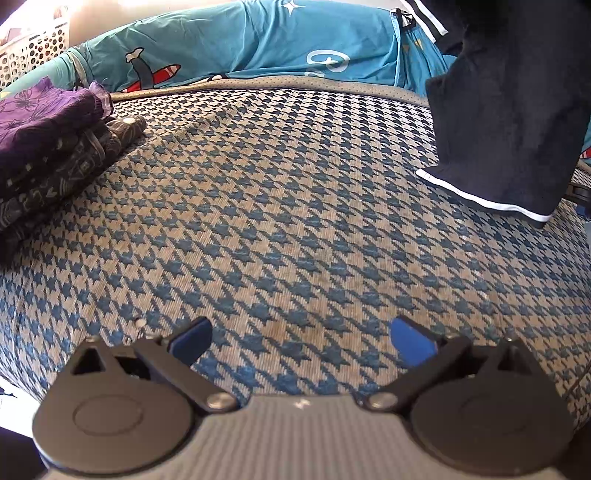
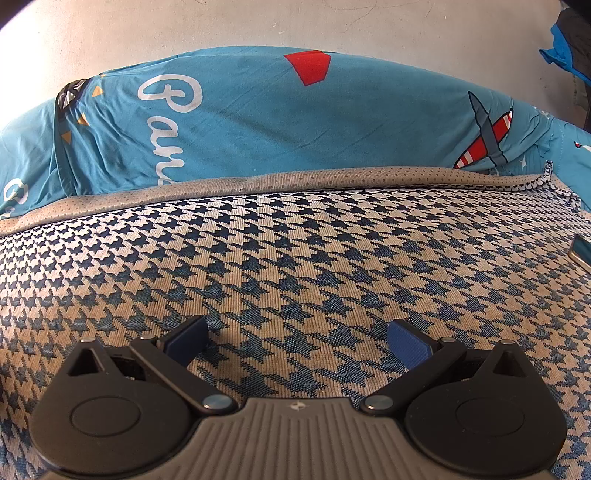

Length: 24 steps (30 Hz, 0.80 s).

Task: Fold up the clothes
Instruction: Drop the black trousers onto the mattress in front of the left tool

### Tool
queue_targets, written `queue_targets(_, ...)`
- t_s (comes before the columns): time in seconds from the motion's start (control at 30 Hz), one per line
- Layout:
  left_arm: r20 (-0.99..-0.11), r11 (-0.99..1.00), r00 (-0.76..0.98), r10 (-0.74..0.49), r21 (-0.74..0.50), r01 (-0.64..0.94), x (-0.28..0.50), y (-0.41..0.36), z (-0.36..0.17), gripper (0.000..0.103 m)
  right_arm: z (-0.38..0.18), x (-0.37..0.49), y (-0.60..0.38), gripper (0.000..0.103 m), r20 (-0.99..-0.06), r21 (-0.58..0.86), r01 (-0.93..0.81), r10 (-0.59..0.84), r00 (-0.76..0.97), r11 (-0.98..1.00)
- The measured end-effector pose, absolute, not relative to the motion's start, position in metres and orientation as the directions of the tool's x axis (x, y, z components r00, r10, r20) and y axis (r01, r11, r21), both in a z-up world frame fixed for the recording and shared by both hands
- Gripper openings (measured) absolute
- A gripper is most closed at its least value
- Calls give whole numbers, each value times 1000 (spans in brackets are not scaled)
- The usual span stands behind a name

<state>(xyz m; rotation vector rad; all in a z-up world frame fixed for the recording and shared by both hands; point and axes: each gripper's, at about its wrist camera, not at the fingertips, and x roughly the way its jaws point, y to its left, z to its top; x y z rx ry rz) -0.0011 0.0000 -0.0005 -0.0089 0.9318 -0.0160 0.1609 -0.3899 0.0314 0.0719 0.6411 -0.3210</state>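
Work surface: a mat point(image 1: 295, 206) in blue-and-tan houndstooth weave, filling most of both views, with a grey dotted border point(image 2: 295, 181) along its far edge. The stretch in front of both tools is bare weave.

Beyond the border lies a teal sheet point(image 2: 258, 122) printed with white script, red shapes and aeroplanes, rising in a hump against a pale wall point(image 2: 221, 26).

Clothes, left view: a dark garment point(image 1: 509, 110) with white edging hangs at the right, its hem resting on the mat; what holds it is out of frame. At the left sits a folded stack point(image 1: 48, 147), a purple floral piece on top of dark patterned ones, on the mat's left edge. Behind it, a white perforated basket point(image 1: 33, 51). None of the clothes is touching either tool.

Left gripper point(image 1: 301, 341): pitched steeply down toward the mat, jaws spread wide, nothing between the blue pads point(image 1: 190, 341). The pads appear clear of the weave; contact cannot be confirmed.

Right gripper point(image 2: 297, 343): low over the mat, aimed at the sheet, jaws equally wide and empty; a pad shadow falls on the weave just beside the left pad.

Small item: a flat dark object with a metallic rim point(image 2: 581, 251) at the right edge of the right view, cut off by the frame; identity not determinable.
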Motion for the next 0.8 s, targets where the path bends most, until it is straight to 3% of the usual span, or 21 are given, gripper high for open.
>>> queue_targets(0.8,-823,999,569,3,-21,-36,-3,4,-8,103,32,161,-390,103,-598,-33,316,-272,754,948)
